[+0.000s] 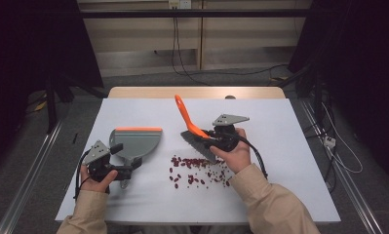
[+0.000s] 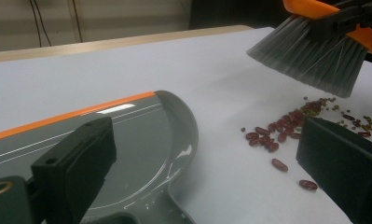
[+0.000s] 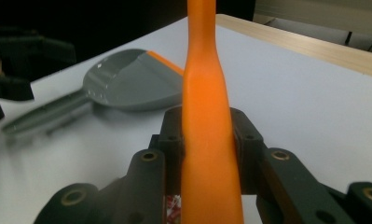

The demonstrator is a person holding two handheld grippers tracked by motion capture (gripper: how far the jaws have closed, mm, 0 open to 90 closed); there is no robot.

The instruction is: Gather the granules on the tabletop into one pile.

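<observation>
One brush (image 1: pixel 194 130) clamped in right hand-held gripper (image 1: pixel 216 136).

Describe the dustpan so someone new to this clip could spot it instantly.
On the white table, look left of the scattered red beans. The flat grey plastic dustpan lies there by the left gripper. Its orange front lip and scoop shape set it apart from the bristled orange-handled brush.
</observation>
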